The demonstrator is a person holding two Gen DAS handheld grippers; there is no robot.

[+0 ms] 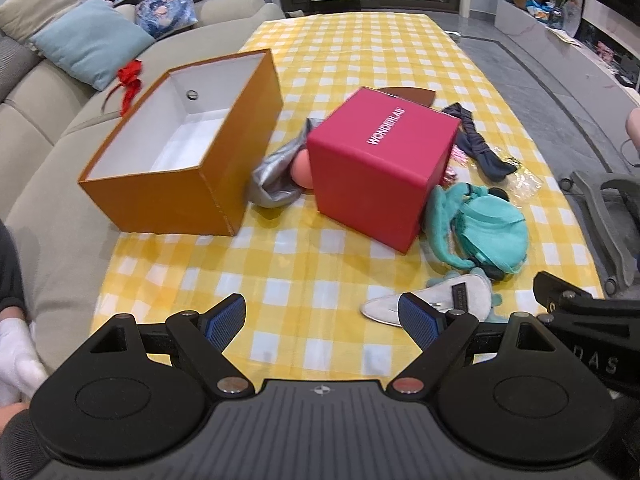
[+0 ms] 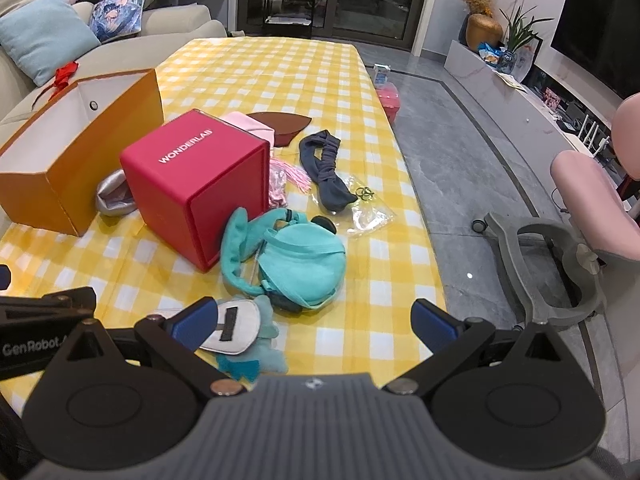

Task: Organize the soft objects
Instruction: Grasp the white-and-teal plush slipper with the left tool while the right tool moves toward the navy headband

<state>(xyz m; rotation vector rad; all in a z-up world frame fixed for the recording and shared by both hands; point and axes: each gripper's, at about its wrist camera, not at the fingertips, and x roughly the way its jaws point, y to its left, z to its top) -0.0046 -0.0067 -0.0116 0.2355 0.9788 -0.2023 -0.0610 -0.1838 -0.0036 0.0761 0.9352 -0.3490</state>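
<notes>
Now, both my grippers, left [image 1: 322,320] and right [image 2: 316,326], spread wide, empty. Sorting unstarted: next, grasp grey pouch [image 2: 236,326] at table's near edge, carry to orange box [image 1: 176,152].

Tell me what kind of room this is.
Most likely a home living room: a beige sofa with cushions runs beside the table with the yellow checked cloth, a dark TV screen hangs on the far wall, and a potted plant sits on the low cabinet.
</notes>
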